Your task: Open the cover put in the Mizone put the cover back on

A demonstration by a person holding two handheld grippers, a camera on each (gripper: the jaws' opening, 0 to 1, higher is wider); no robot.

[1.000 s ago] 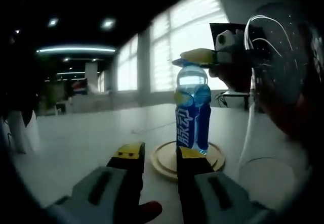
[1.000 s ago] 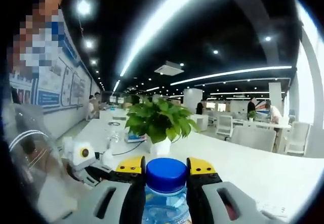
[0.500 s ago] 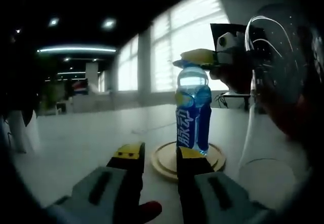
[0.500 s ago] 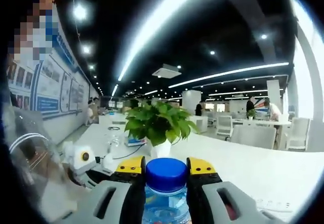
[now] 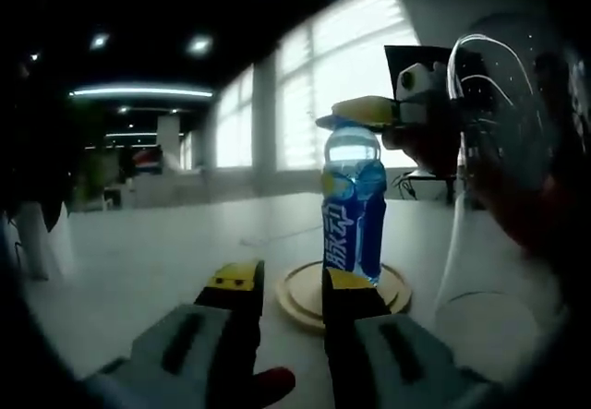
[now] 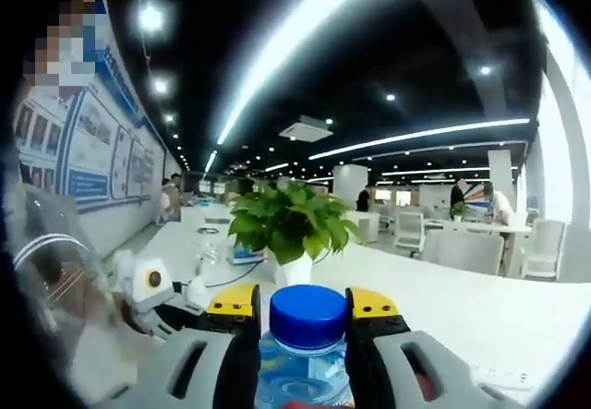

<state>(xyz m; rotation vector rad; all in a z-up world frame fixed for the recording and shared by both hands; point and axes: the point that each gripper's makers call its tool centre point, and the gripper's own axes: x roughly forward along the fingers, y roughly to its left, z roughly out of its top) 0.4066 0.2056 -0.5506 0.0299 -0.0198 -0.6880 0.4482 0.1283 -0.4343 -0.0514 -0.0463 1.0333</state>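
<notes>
A clear cover (image 5: 517,178) is seen at the right of the left gripper view, presumably kept aside. The Mizone bottle (image 5: 351,208) is stood upright on a round wooden base (image 5: 297,291) — its neck is clamped by the right gripper (image 6: 305,306) beneath the blue cap (image 6: 308,309), likely for steadying. The left gripper (image 5: 283,284) is held near the base, jaws apart — nothing between them.

wide bare white tabletop (image 5: 148,252) lies open left of the round wooden base (image 5: 300,291). to its right the clear plastic cover (image 5: 503,150) crowds in. beyond, a leafy green potted plant (image 6: 288,224) blocks the way.
</notes>
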